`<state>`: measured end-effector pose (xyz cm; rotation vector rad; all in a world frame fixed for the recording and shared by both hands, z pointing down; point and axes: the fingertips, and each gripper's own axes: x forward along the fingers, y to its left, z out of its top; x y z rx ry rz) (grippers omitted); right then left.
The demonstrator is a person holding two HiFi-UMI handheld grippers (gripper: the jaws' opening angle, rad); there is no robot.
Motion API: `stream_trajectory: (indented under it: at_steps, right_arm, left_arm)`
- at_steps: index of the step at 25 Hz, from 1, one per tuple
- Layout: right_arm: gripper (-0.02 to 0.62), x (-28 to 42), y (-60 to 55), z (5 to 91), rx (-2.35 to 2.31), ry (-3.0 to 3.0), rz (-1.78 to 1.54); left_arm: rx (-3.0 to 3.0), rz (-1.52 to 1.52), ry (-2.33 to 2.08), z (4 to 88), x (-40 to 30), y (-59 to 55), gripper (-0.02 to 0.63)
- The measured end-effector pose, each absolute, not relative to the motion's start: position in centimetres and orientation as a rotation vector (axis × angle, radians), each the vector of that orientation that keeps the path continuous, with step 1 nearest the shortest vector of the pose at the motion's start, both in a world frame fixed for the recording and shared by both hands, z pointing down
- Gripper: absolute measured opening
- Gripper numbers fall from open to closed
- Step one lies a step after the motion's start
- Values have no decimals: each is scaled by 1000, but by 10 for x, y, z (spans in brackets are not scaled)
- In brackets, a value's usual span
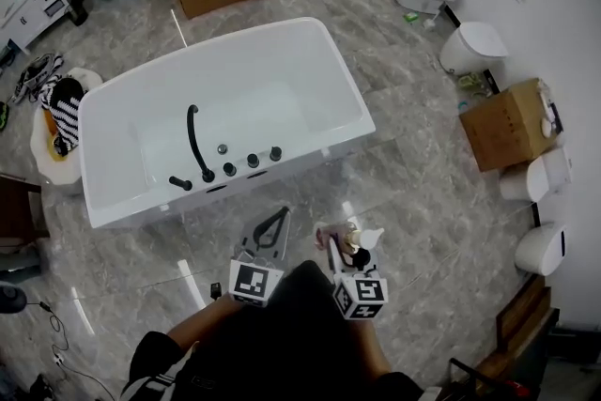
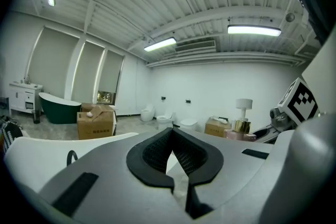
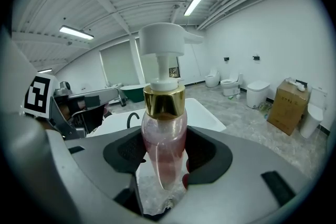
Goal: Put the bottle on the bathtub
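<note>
Bottle clamped upright in my right tongs. Left tongs closed, empty, just beside. Bathtub ahead of both, well apart. Pickup done, I reckon; carry and set-down left.

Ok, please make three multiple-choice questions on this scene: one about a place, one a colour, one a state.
1. Where is the bottle? A on the bathtub rim; B in the right claw; C on the floor.
2. What colour is its collar? A gold; B black; C blue.
3. The left claw is: A wide open; B shut on a towel; C shut, empty.
Answers: 1 B, it clamps the bottle; 2 A, gold band under the white pump; 3 C, its jaws meet with nothing between.
</note>
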<state>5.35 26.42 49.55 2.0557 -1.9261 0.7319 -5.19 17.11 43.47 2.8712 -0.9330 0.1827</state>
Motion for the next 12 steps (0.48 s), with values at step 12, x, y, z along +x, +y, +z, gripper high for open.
stream_trajectory:
  at_steps: [12]
  right_arm:
    - [218, 82, 163, 509, 1947, -1995, 714]
  left_arm:
    - [2758, 179, -1106, 452, -50, 97, 15]
